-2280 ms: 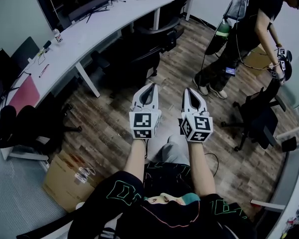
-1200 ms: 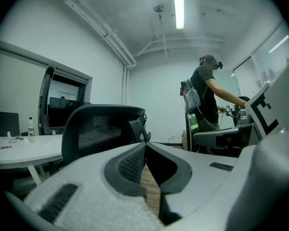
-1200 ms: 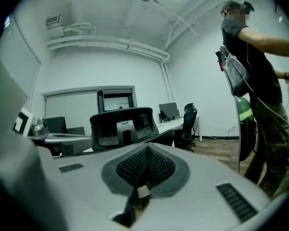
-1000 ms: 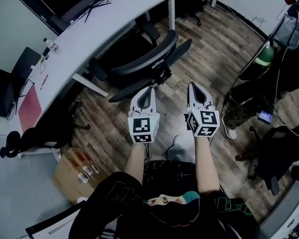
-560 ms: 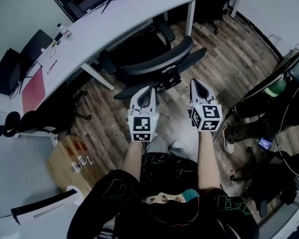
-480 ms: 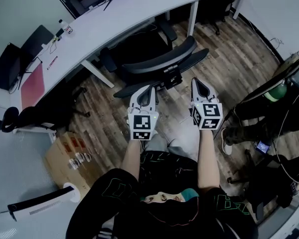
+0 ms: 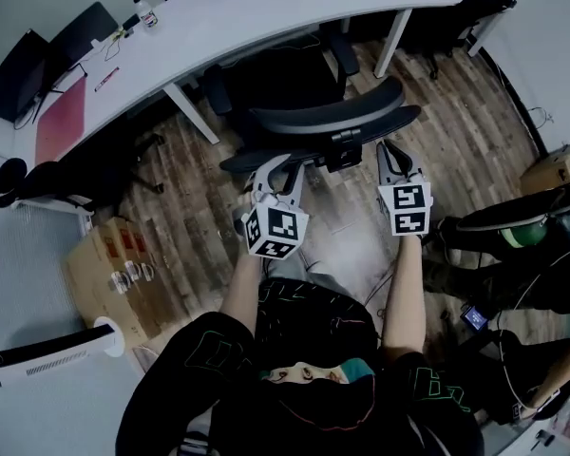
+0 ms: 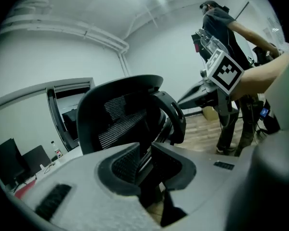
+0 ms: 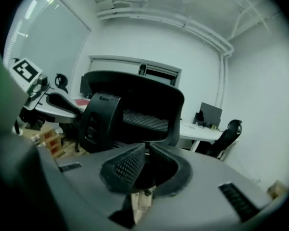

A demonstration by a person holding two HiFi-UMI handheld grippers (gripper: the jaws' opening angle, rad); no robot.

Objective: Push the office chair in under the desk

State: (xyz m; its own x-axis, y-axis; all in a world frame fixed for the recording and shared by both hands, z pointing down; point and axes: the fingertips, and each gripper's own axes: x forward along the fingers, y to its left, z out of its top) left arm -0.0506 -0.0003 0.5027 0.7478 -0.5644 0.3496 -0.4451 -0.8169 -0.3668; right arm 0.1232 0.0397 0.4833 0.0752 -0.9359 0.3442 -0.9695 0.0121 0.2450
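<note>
A black mesh-backed office chair (image 7: 328,122) stands in front of the long white curved desk (image 7: 266,17), its backrest toward me and its seat partly under the desk edge. My left gripper (image 7: 274,165) reaches the lower left edge of the backrest, its jaws opening with a narrow gap. My right gripper (image 7: 390,148) sits at the backrest's right side, jaws also opening slightly. In the left gripper view the chair (image 8: 120,114) fills the space behind the left gripper (image 8: 145,148). The right gripper view shows the chair (image 9: 135,109) just beyond the right gripper (image 9: 147,149). I cannot tell whether any chair part lies between either pair of jaws.
A cardboard box (image 7: 109,264) lies on the wood floor at left, beside another dark chair (image 7: 38,183). A red pad (image 7: 62,117), a monitor (image 7: 14,65) and a bottle (image 7: 144,12) rest on the desk. Another person (image 8: 226,32) stands behind at right.
I have closed in on the chair; both grippers now sit at its backrest. Both pairs of jaws have gone from shut to slightly parted.
</note>
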